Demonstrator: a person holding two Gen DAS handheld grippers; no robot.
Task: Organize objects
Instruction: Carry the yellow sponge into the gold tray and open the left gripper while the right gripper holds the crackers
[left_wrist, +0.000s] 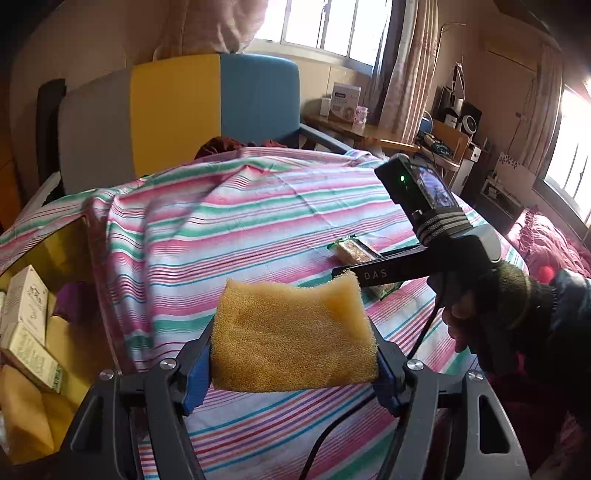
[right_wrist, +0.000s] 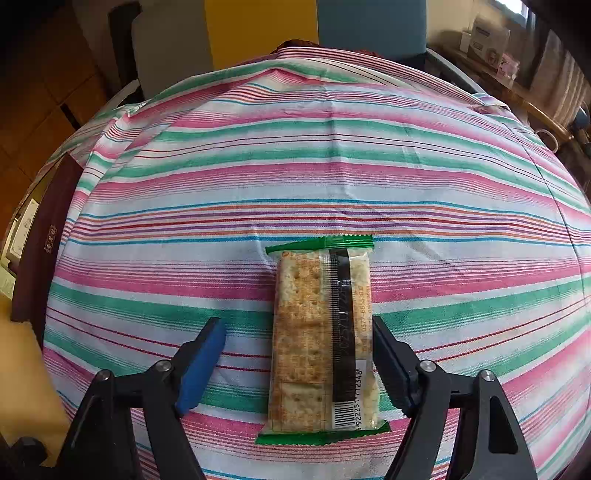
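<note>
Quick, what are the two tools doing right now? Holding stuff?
Left tool: closed on the yellow sponge, lifted off the striped cloth.
Right tool: open, the cracker packet lying between its fingers, not gripped.

Two close wrist views, shared striped cloth (left_wrist: 258, 206).

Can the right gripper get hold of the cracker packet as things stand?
Probably yes: the right gripper stands open astride the cracker packet, which lies flat on the striped cloth with nothing over it. One finger is near its edge; the other stands clear.
</note>
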